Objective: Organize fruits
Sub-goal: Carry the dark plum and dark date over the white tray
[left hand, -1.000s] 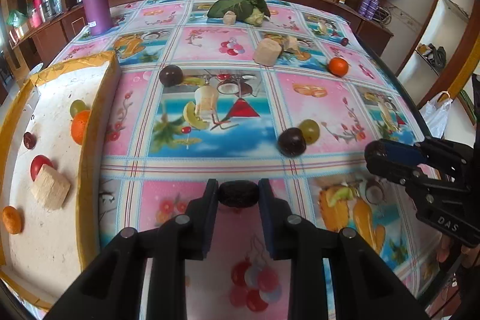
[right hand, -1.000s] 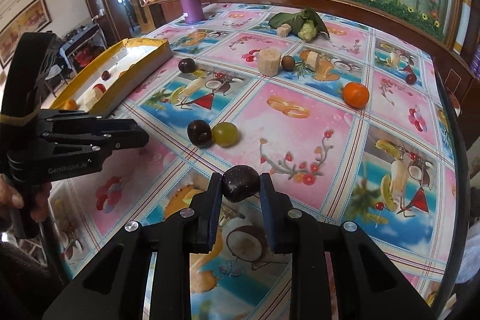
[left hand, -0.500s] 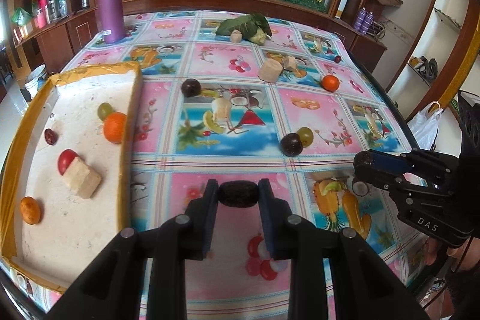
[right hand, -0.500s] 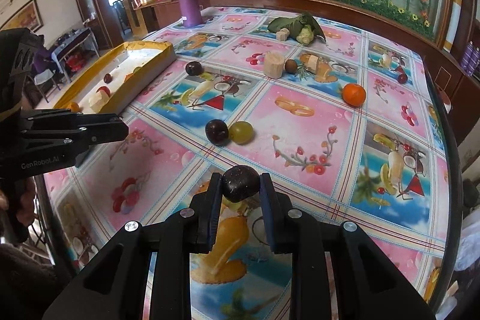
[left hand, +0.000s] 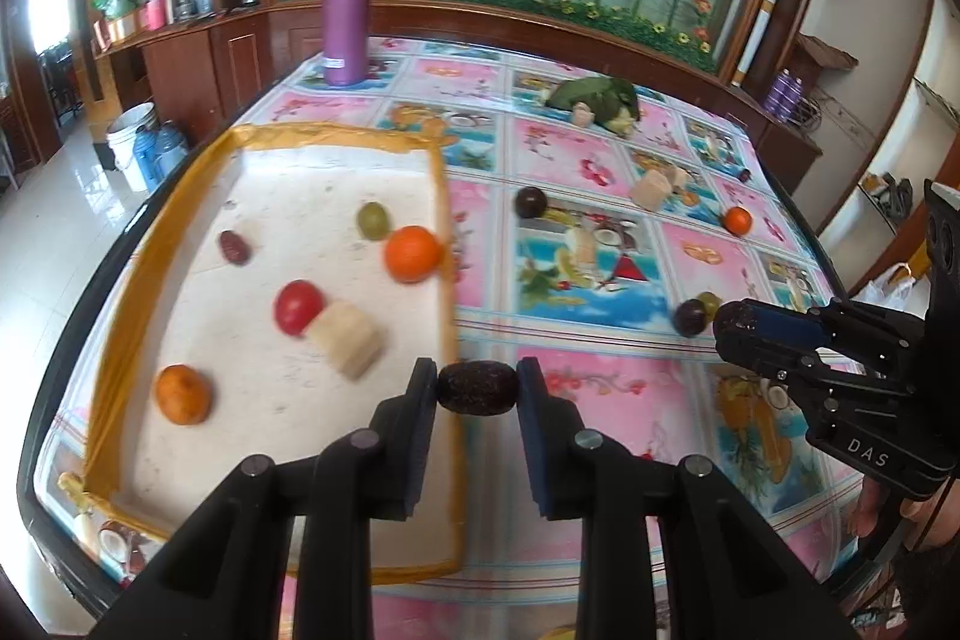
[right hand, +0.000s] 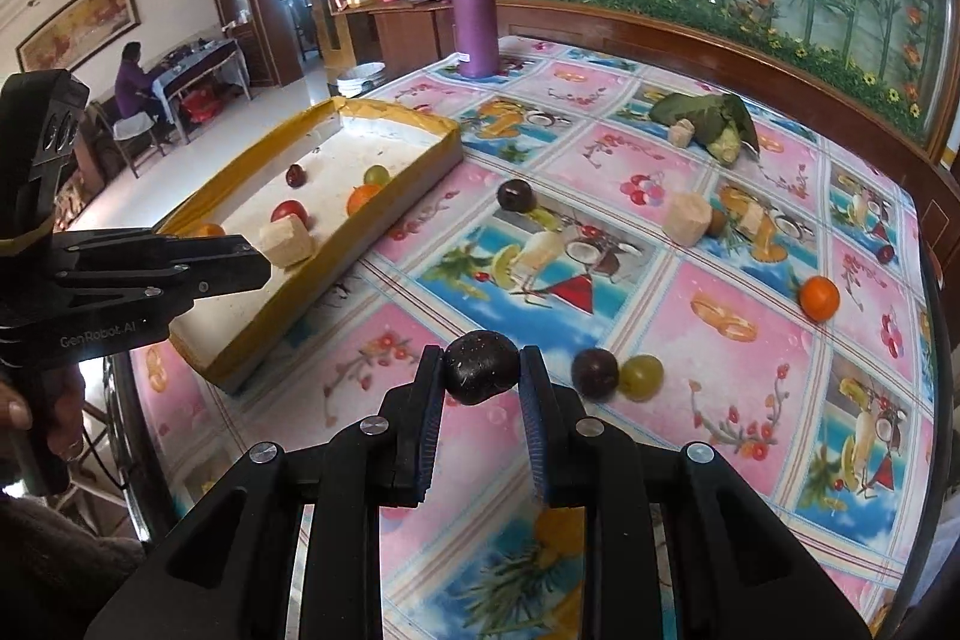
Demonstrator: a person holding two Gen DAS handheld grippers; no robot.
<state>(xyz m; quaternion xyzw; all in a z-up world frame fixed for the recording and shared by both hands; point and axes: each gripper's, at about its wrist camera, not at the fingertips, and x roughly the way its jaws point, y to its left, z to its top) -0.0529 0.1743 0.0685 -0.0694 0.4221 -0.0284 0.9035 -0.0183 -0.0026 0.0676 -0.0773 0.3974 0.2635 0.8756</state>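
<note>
Since the earlier frames the tray (left hand: 444, 232) has been brought from the far left edge of the left wrist view toward its centre, so that its yellow right wall now runs down to just under the left gripper (left hand: 477, 388); in the right wrist view the tray (right hand: 420, 172) has likewise drawn closer, in the left half of the frame. A dark oblong fruit (left hand: 477, 389) is pinched between the left gripper's pads, seen over the tray's right wall at lower centre of the frame. A dark round fruit (right hand: 482, 367) is pinched by the right gripper (right hand: 482, 370), above the patterned tablecloth (right hand: 660, 316) at lower centre.

The step in hand is judged to be the carrying of both fruits to the tray. It would be done well if the oblong fruit were taken fully past the yellow wall, lowered close to a bare white patch below the tan block (left hand: 348, 340) and the red fruit (left hand: 298, 307), and released only there, so that rolling is limited. The right gripper should be kept back until the left one is clear.

The oblong fruit's long axis lies horizontally across the frame, pad to pad, its ends against the pads. The round fruit shows no clear long axis.
</note>
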